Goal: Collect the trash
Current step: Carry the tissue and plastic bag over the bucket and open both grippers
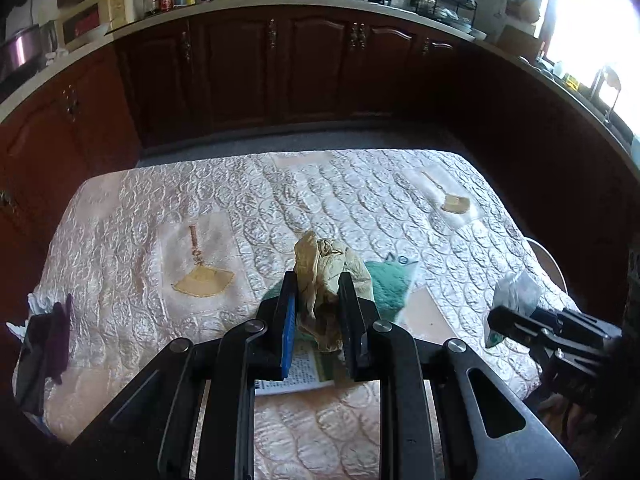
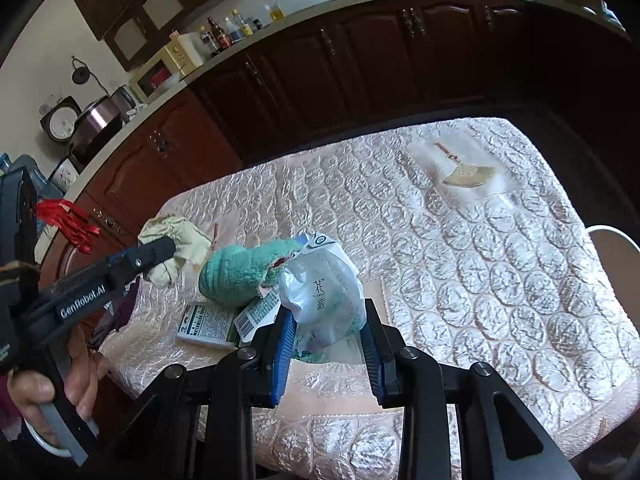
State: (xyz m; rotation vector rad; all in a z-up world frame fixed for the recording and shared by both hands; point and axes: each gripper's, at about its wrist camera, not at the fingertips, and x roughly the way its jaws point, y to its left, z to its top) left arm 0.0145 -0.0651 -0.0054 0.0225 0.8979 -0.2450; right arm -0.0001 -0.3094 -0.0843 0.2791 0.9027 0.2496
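Left gripper [image 1: 318,300] angled down, fingers clamped on crumpled tissue [image 1: 326,276], right gripper [image 2: 328,320] likewise pinching white wrapper [image 2: 320,296], seemingly lifted

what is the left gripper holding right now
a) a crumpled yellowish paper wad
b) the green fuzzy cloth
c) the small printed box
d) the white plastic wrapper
a: the left gripper is shut on the crumpled yellowish paper wad, lifted off the table, while the white plastic wrapper sits in the right gripper and the green cloth and printed box lie on the table.
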